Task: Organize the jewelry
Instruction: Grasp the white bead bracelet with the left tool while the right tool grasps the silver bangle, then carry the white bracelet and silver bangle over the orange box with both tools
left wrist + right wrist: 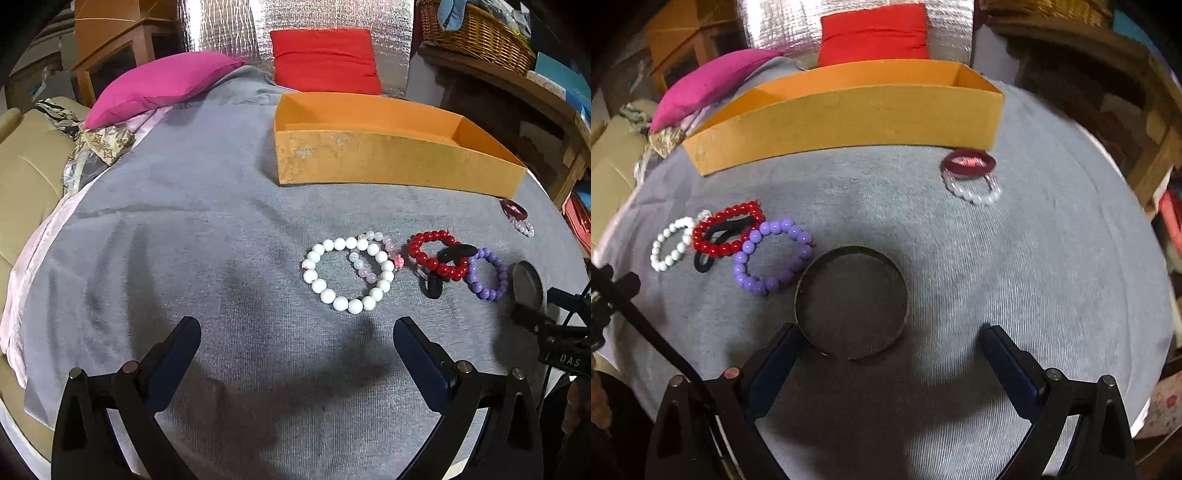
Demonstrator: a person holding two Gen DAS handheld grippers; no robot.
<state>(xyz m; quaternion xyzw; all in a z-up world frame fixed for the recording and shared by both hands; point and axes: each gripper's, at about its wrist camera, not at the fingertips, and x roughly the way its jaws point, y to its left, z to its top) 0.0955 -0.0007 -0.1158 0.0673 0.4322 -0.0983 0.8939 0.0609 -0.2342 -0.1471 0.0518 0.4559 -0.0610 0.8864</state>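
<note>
Several bead bracelets lie on the grey cloth: white (pixel 340 302), pale pink (pixel 386 242), red (pixel 428 238) and purple (pixel 487 293), tangled with a black hair tie (pixel 434 288). My left gripper (pixel 295 326) hovers open just short of the white one, with nothing between its fingers. A shallow round dark tin (pixel 851 302) sits at my right gripper (pixel 892 332), whose jaws stand wide. The tin lies beside the left finger and well apart from the right one. A maroon hair tie (pixel 988 162) rests on a clear-and-white bracelet (pixel 975 197) near the long orange box (pixel 849 122).
The orange box (pixel 369 158) stands open at the back of the cloth. Behind it are a pink pillow (pixel 159 85) and a red pillow (pixel 325 62). A wicker basket (pixel 476 33) sits on a wooden shelf at the right. The cloth drops away at both sides.
</note>
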